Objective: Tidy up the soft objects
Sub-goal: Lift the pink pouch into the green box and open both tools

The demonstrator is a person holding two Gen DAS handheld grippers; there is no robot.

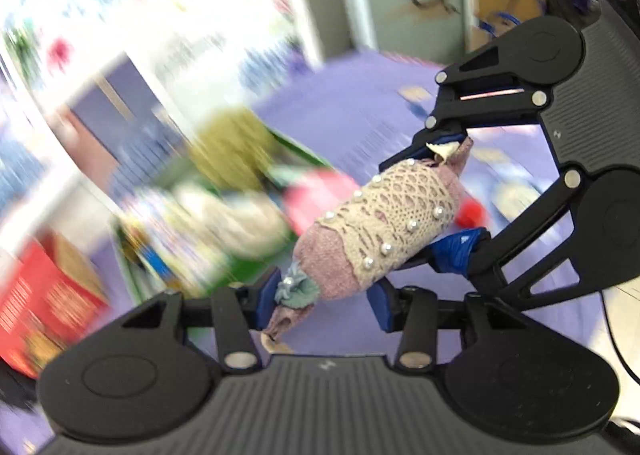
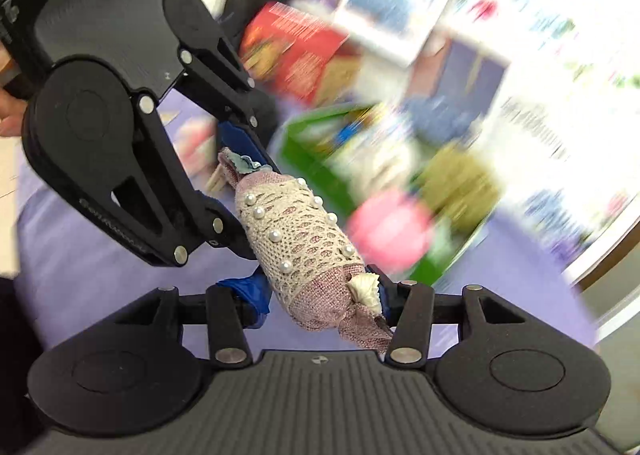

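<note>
1. Both claws shared one load: the left gripper (image 1: 324, 297) pinched the teal-flower end of a candy-shaped pillow (image 1: 372, 227), its blue fingers (image 1: 266, 297) pressed on the gathered neck.
2. At the far end, the right gripper (image 2: 320, 305) pinched the cream-flower end of that pillow (image 2: 300, 239).
3. Stretched between the two, the pillow hung above the purple cloth (image 1: 352, 115), its lace band with pearls facing up.
4. Beyond it lay a blurred green bin (image 2: 320, 159) holding soft things, including a pink ball (image 2: 390, 231).
5. A red box (image 1: 44, 295) stood near the bin.
</note>
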